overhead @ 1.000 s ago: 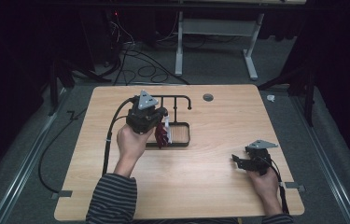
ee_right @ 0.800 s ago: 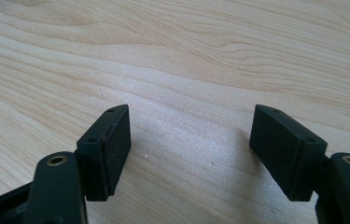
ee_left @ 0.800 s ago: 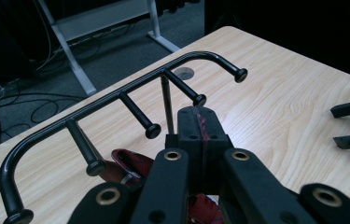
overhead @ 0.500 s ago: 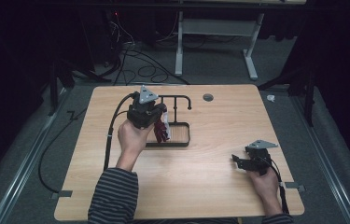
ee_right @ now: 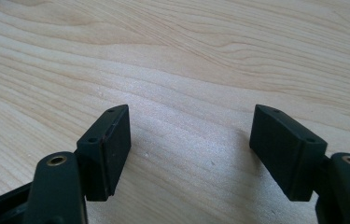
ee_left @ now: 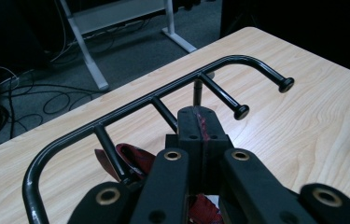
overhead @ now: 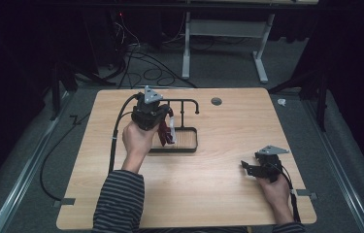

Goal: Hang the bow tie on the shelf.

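Observation:
My left gripper (overhead: 160, 119) is held above the left end of a black rack (overhead: 185, 103), shut on a dark red strap (overhead: 164, 135) that hangs down over the rack's tray (overhead: 190, 143). In the left gripper view the jaws (ee_left: 199, 125) pinch a thin red edge, and a loop of the red strap (ee_left: 133, 159) lies by the rack's rail (ee_left: 130, 109), whose pegs point to the right. Near the table's front right my right gripper (overhead: 248, 169) stands open; its jaws (ee_right: 189, 140) hover low over bare wood with nothing between them.
A round grommet hole (overhead: 216, 101) lies in the table top behind the rack. The left gripper's cable (overhead: 116, 131) runs off the table's left side. Table legs and loose cables lie on the floor beyond the far edge.
My left gripper has drifted slightly toward the far side of the table, the red strap moving with it. The right gripper has stayed in place.

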A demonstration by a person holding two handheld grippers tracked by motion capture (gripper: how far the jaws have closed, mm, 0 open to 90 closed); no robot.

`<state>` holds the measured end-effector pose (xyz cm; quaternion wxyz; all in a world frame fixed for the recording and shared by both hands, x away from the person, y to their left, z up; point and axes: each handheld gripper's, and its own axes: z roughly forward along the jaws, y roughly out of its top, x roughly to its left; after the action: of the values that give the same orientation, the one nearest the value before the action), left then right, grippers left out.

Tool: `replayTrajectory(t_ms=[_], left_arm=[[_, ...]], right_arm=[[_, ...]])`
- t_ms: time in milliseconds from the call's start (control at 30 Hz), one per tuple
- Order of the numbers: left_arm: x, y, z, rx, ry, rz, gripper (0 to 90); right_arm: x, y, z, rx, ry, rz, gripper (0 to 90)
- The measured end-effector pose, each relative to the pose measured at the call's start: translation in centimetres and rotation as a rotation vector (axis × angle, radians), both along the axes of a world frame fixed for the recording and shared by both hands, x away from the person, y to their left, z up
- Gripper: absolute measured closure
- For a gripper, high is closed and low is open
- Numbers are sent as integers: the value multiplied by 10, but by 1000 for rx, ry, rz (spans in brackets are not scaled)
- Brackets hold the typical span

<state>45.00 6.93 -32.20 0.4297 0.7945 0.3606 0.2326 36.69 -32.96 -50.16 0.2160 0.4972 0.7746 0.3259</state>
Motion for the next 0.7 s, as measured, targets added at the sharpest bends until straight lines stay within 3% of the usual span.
replayTrajectory(t_ms=[267, 700], left_arm=[[7, -7, 0, 24, -9, 15, 900], [17, -8, -4, 28, 6, 52, 900]], right_arm=[[0, 0, 0, 0, 0, 1, 302], [0, 0, 0, 0, 0, 3, 302]])
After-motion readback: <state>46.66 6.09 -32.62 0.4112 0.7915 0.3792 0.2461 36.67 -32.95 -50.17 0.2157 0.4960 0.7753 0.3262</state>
